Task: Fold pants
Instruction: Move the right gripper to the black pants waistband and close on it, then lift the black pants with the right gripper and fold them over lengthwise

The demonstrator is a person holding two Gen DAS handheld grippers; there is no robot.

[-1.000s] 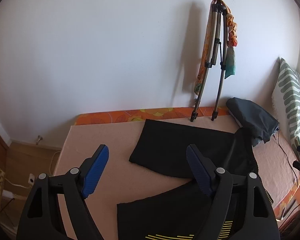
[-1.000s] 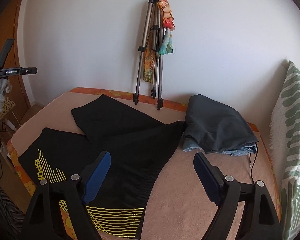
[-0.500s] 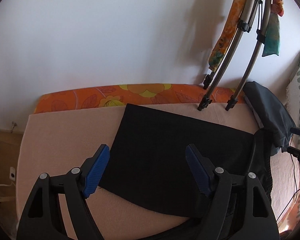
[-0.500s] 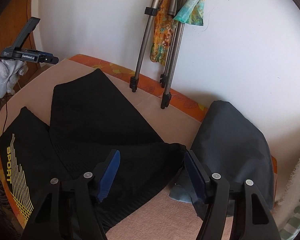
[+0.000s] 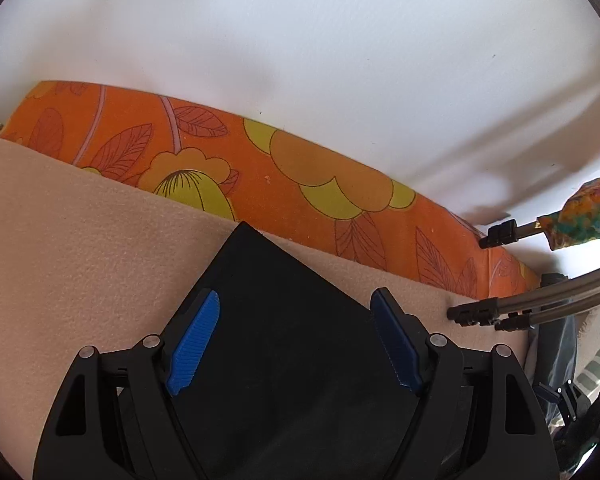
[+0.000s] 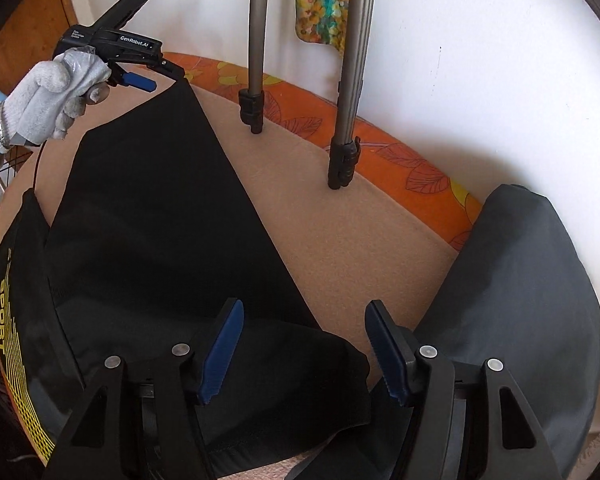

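Now you line up both grippers on the black fabric pants (image 6: 148,216).
Left gripper (image 5: 296,340) fingers spread over the leg hem corner; right gripper (image 6: 304,348) open, empty, at the waist end.

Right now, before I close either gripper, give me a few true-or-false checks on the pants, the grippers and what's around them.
1. Both grippers are open. True: the left gripper and right gripper each show a clear gap between the pads.
2. The left gripper is at the far corner of a pant leg. True: the black pants end in a corner at its tip.
3. The pants are already folded in half. False: the two legs lie spread apart.
4. The tripod stands on the pants. False: its feet rest on the beige blanket, beside the leg.
5. The grey garment lies on top of the pants. False: it lies beside them.
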